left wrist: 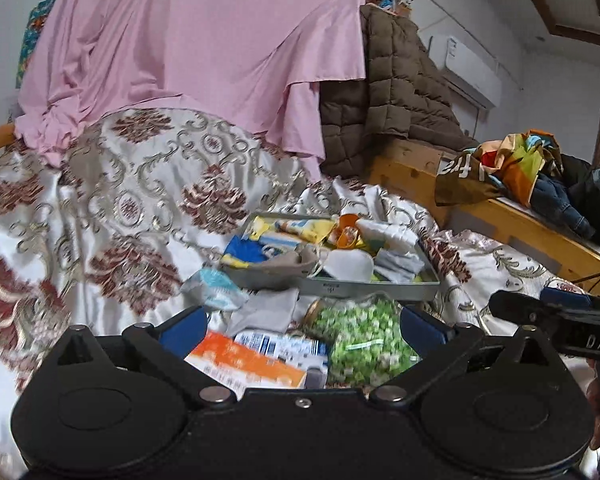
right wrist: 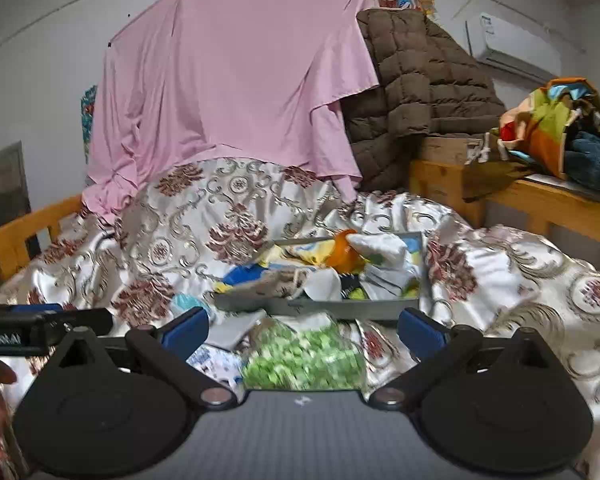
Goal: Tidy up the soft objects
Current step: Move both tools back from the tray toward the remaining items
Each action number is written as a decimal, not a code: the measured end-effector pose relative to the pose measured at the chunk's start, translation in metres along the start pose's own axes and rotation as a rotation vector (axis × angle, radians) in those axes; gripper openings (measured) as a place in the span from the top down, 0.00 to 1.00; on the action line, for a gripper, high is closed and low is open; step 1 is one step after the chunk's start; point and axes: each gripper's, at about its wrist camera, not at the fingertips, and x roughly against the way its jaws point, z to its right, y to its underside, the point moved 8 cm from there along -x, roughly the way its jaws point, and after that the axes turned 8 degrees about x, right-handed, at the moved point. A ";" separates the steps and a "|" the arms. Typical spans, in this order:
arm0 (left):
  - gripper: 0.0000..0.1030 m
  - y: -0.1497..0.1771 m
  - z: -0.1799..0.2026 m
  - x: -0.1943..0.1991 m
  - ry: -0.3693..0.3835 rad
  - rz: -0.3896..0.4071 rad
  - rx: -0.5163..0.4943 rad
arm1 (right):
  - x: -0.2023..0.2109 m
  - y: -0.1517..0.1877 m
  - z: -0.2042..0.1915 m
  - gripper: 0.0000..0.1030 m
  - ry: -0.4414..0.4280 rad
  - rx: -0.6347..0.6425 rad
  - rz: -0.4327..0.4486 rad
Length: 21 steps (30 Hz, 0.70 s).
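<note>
A: Bedroom. Bed covered by a white satin bedspread (left wrist: 132,200) with maroon and gold medallions, a pink sheet (left wrist: 188,48) hung behind it, a brown quilted coat (left wrist: 384,92) to the right of that, and an air conditioner (left wrist: 466,70) on the wall.

B: Where's the soft stuff?

A: Mostly in a shallow grey tray (left wrist: 364,287) mid-bed. Crumpled cloths piled inside it: white (right wrist: 380,246), yellow and blue (left wrist: 260,240), something orange (right wrist: 342,254) on top. Can't name single items, too blurred.

B: Anything outside the tray?

A: Yes, just in front of it. A light blue and white cloth (left wrist: 214,286) at its left corner, a grey folded cloth (left wrist: 266,310) beside that, a bag of green pieces (left wrist: 360,340), an orange and white box (left wrist: 244,360), and a blue-printed white pack (left wrist: 280,344).

B: Grippers?

A: Left gripper (left wrist: 302,326) is spread wide, blue pads apart, nothing pinched; the bag and boxes lie on the bed below the gap. Right gripper (right wrist: 302,330) is the same, fingers wide, green bag underneath, not gripped. They sit side by side; each shows at the other's frame edge.

B: Right side of the room?

A: Wooden bench (right wrist: 540,200) with a colourful bag (right wrist: 548,120) and dark clothing (right wrist: 592,160).
</note>
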 end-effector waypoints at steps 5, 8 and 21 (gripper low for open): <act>0.01 0.021 -0.011 0.013 -0.108 0.027 -0.005 | 0.012 0.017 -0.007 0.00 0.005 -0.013 -0.017; 0.01 0.025 -0.010 0.016 -0.175 0.019 -0.061 | 0.014 0.025 -0.011 0.00 0.005 -0.012 -0.022; 0.01 0.037 -0.017 0.013 -0.263 -0.034 -0.098 | 0.003 0.063 -0.013 0.00 -0.020 -0.067 -0.104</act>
